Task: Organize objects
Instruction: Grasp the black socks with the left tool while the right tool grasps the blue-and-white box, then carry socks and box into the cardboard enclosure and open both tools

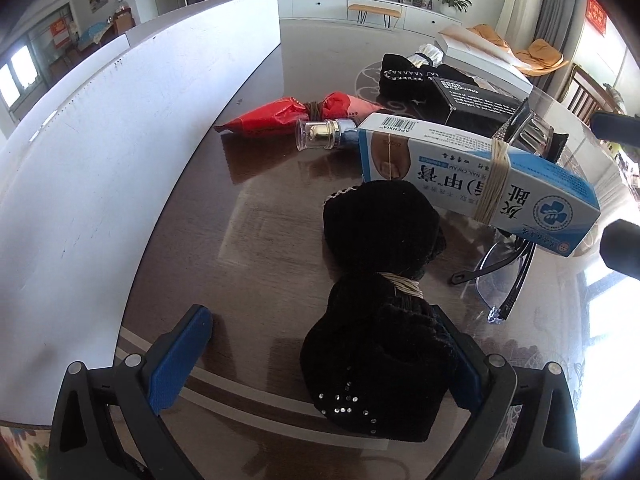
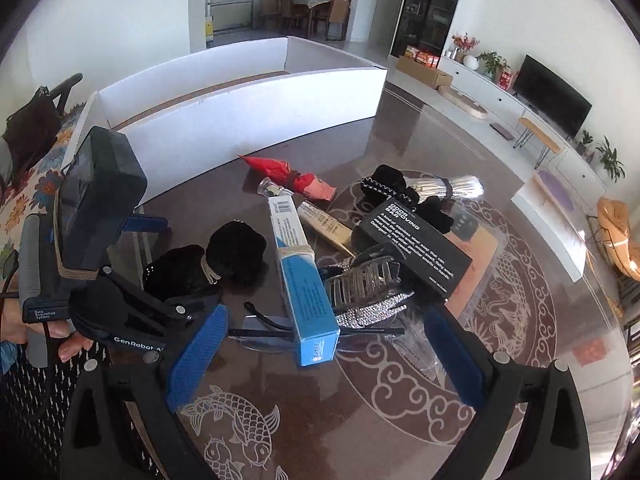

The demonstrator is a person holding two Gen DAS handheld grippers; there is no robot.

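The left gripper (image 1: pixel 326 354) is spread wide on the dark glass counter (image 1: pixel 260 240) — the black sock bundle (image 1: pixel 376 312), tied with twine at its waist, lies between the blue pads and touches only the right one. Just beyond it, at 1 o'clock, a blue-and-white cream box (image 1: pixel 472 172) bound with twine rests tilted over a pair of clear glasses (image 1: pixel 500 280). At 11 o'clock lie a red packet (image 1: pixel 288 114) and a small glass bottle (image 1: pixel 324 134); a black box (image 1: pixel 476 104) sits behind. A white cardboard tray (image 1: pixel 100 152) fills the 9 o'clock side.

The right gripper (image 2: pixel 324 360) is also released, gripping nothing — the near end of the cream box (image 2: pixel 308 292) sits between its fingers, apart from both. A silver hair claw (image 2: pixel 364 292) lies at 1 o'clock, touching the box. At 9 o'clock a hand (image 2: pixel 44 336) holds the other tool.
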